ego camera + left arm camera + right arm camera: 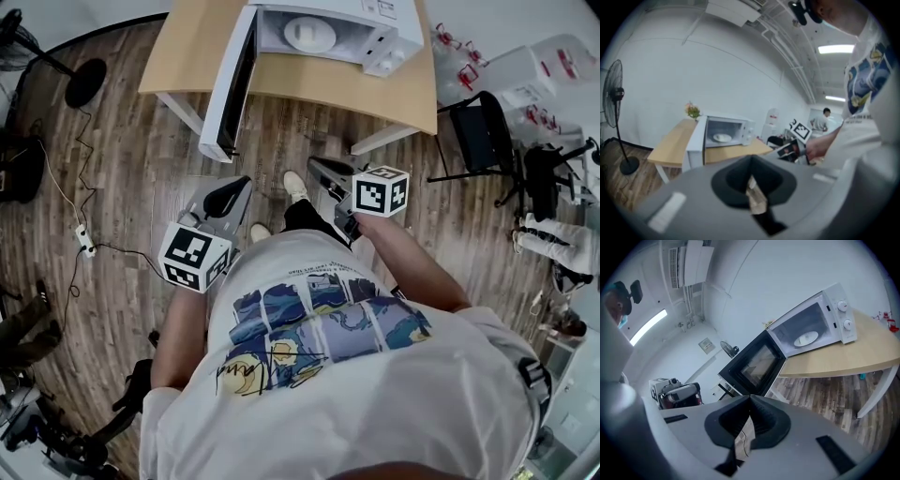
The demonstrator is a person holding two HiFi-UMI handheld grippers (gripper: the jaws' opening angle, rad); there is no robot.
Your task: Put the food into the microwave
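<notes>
A white microwave (375,23) stands on a wooden table (187,56) with its door (234,89) swung wide open. Inside it a white plate of food (309,34) lies on the turntable; the same plate (722,138) (806,339) shows in both gripper views. Both grippers hang over the floor, well short of the table. My left gripper (225,192) (750,161) has its jaws together and holds nothing. My right gripper (323,173) (750,401) is also shut and empty, and it points towards the open door (754,364).
A black chair (483,136) stands right of the table. A fan's base (84,82) and a power strip with cables (84,242) lie on the floor at left. Table legs (183,112) reach down in front. A second person (820,121) stands far off.
</notes>
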